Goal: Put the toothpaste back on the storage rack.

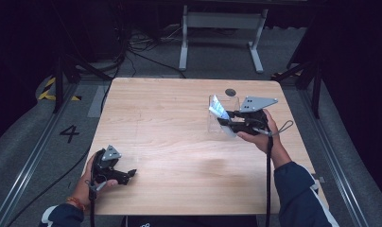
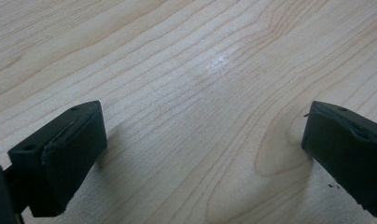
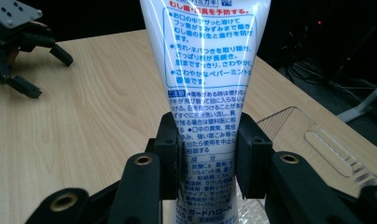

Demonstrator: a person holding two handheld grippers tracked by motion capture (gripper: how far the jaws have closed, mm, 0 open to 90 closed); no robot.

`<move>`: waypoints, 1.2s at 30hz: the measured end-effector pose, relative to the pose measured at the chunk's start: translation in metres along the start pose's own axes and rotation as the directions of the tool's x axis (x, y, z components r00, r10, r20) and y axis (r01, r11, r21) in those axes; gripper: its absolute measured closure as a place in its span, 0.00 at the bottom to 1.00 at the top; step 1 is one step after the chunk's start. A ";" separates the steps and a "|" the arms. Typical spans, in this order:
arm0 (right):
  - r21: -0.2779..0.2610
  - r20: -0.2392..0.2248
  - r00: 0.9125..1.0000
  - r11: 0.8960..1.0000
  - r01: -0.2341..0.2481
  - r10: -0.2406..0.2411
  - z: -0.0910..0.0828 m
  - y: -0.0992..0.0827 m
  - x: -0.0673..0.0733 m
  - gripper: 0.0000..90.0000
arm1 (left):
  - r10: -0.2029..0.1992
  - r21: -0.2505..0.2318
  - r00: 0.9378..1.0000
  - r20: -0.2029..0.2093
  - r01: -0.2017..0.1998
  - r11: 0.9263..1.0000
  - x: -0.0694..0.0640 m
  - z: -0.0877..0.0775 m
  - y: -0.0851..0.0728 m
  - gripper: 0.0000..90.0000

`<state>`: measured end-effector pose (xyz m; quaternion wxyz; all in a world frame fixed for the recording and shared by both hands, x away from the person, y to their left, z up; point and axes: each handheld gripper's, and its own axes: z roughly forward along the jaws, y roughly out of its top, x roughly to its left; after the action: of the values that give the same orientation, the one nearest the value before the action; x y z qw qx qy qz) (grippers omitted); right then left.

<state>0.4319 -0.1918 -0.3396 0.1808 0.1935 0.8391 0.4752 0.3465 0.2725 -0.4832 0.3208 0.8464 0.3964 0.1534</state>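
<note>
My right gripper is clenched on a white tube of toothpaste, its pads pinching the tube's lower part from both sides, with blue Japanese print running up the middle of the right gripper view. In the high view the same gripper sits right of centre, carrying the tube tilted up toward the upper left, just over a clear plastic tray that stands near the far right part of the table. In the right gripper view the tray lies at the lower right, behind the tube.

My left gripper is released, jaws wide apart with nothing between them, and bare wood beneath. In the high view it rests at the lower left near the table's front edge, well apart from the tube and tray.

I judge I am in the carrying step, with the tube lifted and held over the tray; whether it is going in or coming out I cannot tell. If it is going in, the next move calls for lining the tube up with the tray's opening, lowering it gently so the thin plastic wall isn't knocked, and letting go only once it rests.
</note>
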 end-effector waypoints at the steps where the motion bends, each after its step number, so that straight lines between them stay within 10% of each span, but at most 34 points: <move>1: -0.001 0.010 1.000 1.000 0.003 -0.003 -0.001 0.001 -0.001 0.74 | 0.000 0.000 1.000 0.000 0.000 1.000 0.000 0.000 0.000 0.00; 36: -0.047 0.125 0.988 0.995 -0.087 0.092 0.011 0.014 -0.057 0.74 | -0.001 0.000 1.000 0.000 0.001 1.000 0.000 0.000 0.000 0.00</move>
<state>0.4886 -0.2061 -0.3261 0.2160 0.2571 0.8064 0.4868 0.3466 0.2725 -0.4833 0.3210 0.8463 0.3965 0.1532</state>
